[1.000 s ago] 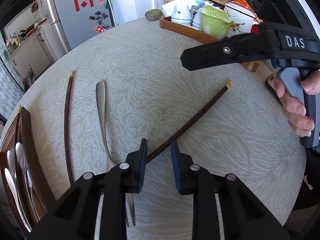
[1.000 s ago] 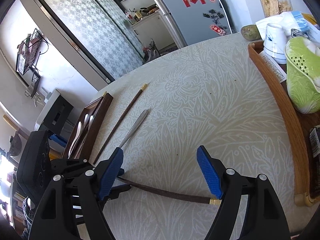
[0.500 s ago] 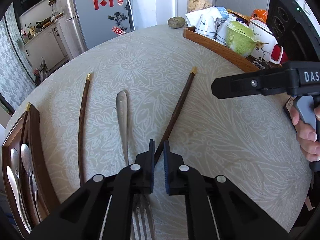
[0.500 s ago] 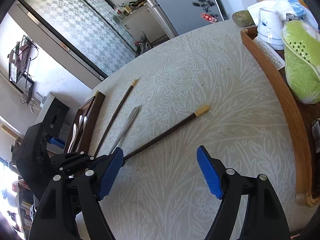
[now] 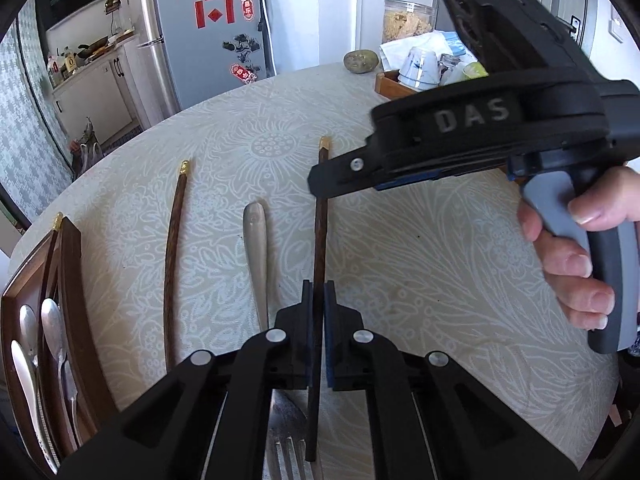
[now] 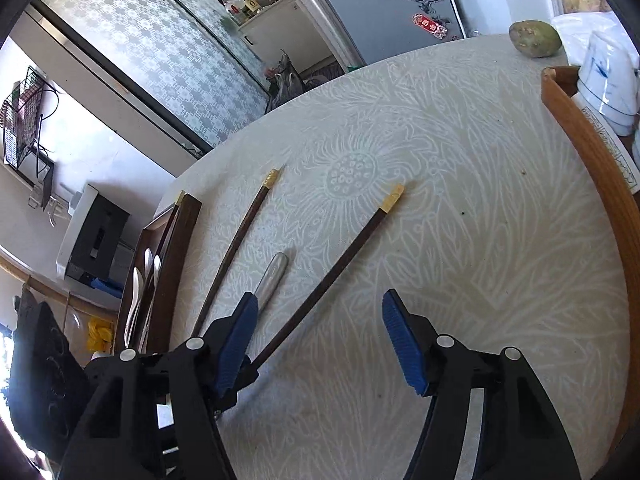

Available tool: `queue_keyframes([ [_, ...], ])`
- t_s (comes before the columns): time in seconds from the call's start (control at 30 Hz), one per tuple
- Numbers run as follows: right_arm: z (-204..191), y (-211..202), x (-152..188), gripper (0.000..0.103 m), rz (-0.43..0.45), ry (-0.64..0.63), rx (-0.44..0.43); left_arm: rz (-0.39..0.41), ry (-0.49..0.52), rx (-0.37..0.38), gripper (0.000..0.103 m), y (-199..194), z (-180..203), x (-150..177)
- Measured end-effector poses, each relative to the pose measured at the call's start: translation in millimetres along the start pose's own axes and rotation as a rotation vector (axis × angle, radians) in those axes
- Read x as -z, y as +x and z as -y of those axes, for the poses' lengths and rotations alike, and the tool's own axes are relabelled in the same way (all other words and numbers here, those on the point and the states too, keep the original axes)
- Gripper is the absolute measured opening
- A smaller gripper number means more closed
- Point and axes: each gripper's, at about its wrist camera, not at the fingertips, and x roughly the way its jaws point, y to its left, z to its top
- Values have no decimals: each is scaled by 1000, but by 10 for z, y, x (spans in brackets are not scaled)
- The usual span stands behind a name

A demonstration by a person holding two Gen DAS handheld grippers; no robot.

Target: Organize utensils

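Chopstick [image 5: 320,232] clamped in left gripper [image 5: 319,332], midsection hidden behind right gripper [image 6: 320,344], fingers apart.

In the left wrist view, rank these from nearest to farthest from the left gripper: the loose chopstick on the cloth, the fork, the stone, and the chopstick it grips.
1. The gripped chopstick, between the fingers of the left gripper.
2. The fork, just left of the fingers.
3. The loose chopstick, farther left on the cloth.
4. The stone, at the table's far edge.
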Motion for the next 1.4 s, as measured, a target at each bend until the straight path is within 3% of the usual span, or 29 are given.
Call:
queue_keyframes([
  [0.17, -3, 87, -14, 55, -2, 34, -18, 50, -14, 20, 5, -161, 1, -13],
  [0.37, 37, 133, -3, 22, 1, 65, -17, 63, -7, 41, 5, -220, 41, 6],
  [0.47, 13, 125, 8, 18, 11, 62, -20, 46, -4, 54, 4, -186, 43, 56],
  [0.57, -18, 97, 13, 7, 28, 67, -17, 40, 1, 55, 0, -163, 40, 91],
  [0.8, -101, 37, 19, 6, 53, 76, -49, 30, 25, 95, 0, -193, 55, 191],
  [0.83, -120, 31, 25, 6, 56, 75, -47, 34, 23, 101, 6, -212, 66, 206],
  [0.87, -150, 26, 32, 6, 62, 67, -41, 42, 9, 120, 18, -239, 62, 212],
  [0.9, -169, 25, 37, 6, 64, 66, -43, 54, -14, 158, 53, -278, 48, 216],
  [0.93, -198, 33, 45, 6, 63, 63, -47, 70, -29, 186, 60, -321, 45, 221],
  [1.03, -297, 62, 69, 6, 62, 53, -49, 94, -36, 219, 60, -432, 76, 235],
  [1.3, -589, -21, 122, 6, 77, 41, -140, 78, -56, 177, 59, -448, 39, 364],
  [1.4, -703, -67, 109, 6, 80, 37, -174, 67, -64, 155, 31, -486, -45, 439],
])
